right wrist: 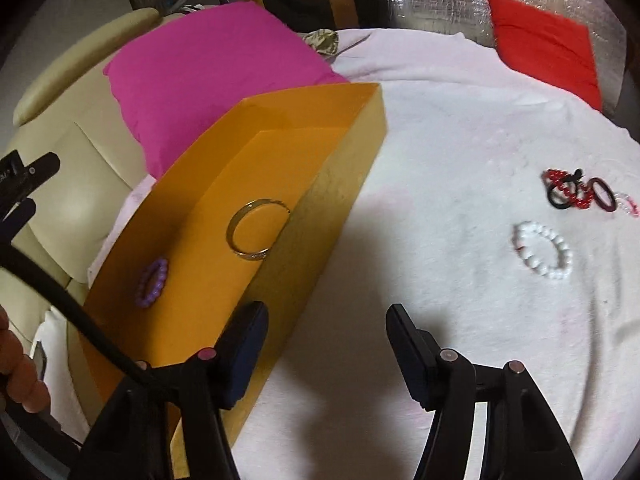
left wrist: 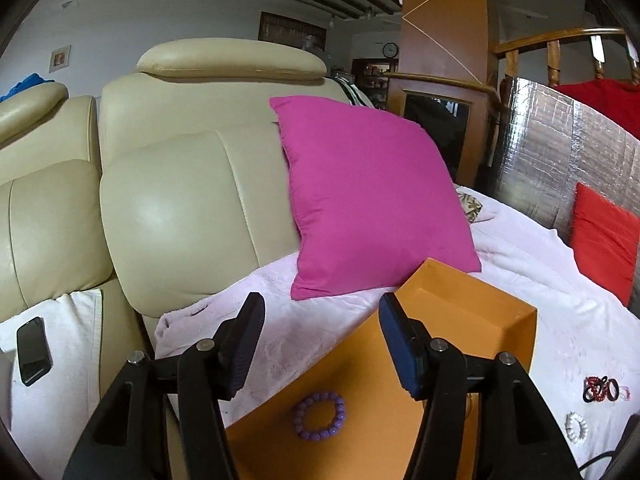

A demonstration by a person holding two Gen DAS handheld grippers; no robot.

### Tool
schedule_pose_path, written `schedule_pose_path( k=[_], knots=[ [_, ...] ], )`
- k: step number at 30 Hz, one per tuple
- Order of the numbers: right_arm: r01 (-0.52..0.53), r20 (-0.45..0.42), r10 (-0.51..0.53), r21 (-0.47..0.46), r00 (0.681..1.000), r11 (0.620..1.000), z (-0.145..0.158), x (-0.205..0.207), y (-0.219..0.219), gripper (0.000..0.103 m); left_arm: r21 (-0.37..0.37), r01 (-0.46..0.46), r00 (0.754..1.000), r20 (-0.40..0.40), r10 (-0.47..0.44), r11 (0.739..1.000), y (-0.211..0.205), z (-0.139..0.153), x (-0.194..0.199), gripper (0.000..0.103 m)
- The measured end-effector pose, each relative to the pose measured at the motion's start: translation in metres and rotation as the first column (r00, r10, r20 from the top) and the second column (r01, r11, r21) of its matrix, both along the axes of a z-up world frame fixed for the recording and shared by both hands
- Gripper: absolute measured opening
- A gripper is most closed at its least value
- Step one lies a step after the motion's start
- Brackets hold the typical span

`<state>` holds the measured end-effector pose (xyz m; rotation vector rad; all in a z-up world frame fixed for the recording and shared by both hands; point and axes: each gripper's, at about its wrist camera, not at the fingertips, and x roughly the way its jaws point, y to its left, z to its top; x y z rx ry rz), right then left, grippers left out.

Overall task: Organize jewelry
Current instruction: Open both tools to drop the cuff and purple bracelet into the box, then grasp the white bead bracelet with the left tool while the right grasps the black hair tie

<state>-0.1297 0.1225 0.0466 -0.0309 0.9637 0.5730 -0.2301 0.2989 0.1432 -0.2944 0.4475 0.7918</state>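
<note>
On the pale blanket [right wrist: 440, 280], an orange box [right wrist: 332, 208] holds a purple bead bracelet [right wrist: 151, 283]; both hand-held grippers [left wrist: 320, 344] [right wrist: 326, 352] gape, holding nothing.

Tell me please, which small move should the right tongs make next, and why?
Probably move the open, empty right tongs toward the white bead bracelet: it lies on the blanket, nearest them, while the purple bracelet and gold bangle already sit in the orange box.

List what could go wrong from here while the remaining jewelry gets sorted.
The red bead bracelet lies tangled with black hair ties, so one grab may lift several. The white bead bracelet blends into the pale blanket. The right gripper sits beside the orange box wall and could nudge it.
</note>
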Motion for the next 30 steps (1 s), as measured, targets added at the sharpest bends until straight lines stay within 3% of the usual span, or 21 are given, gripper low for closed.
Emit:
schedule_pose_path(
  k=[6, 9, 12, 15, 19, 26, 30],
  knots=[
    [-0.037, -0.027, 0.038, 0.029, 0.999, 0.999, 0.001, 0.003, -0.01, 0.066, 0.035, 0.01, 1.0, -0.021, -0.009, 0.999, -0.01, -0.002, 0.007, 0.06],
    [0.006, 0.027, -0.007, 0.027, 1.0, 1.0, 0.014, 0.009, -0.032, 0.066, 0.078, 0.05, 0.998, -0.029, -0.048, 0.996, -0.026, 0.0, 0.015, 0.06],
    [0.076, 0.074, -0.079, 0.033, 0.994, 0.997, 0.03, 0.02, -0.074, 0.066, 0.14, 0.111, 0.993, -0.051, -0.105, 0.984, -0.051, 0.002, 0.027, 0.061],
    [0.176, 0.095, -0.18, 0.057, 0.979, 0.983, 0.04, 0.031, -0.132, 0.066, 0.198, 0.16, 0.987, -0.064, -0.151, 0.967, -0.076, 0.005, 0.037, 0.068],
    [0.336, 0.07, -0.343, 0.1, 0.937, 0.937, 0.037, 0.049, -0.218, 0.067, 0.236, 0.232, 0.972, -0.085, -0.217, 0.944, -0.11, 0.005, 0.052, 0.069],
    [0.466, 0.013, -0.472, 0.131, 0.882, 0.875, 0.014, 0.069, -0.309, 0.067, 0.275, 0.385, 0.922, -0.152, -0.355, 0.881, -0.178, -0.005, 0.085, 0.07],
    [0.504, -0.066, -0.5, 0.168, 0.864, 0.848, -0.003, 0.078, -0.334, 0.067, 0.212, 0.504, 0.86, -0.211, -0.464, 0.837, -0.212, -0.02, 0.109, 0.07]
  ],
)
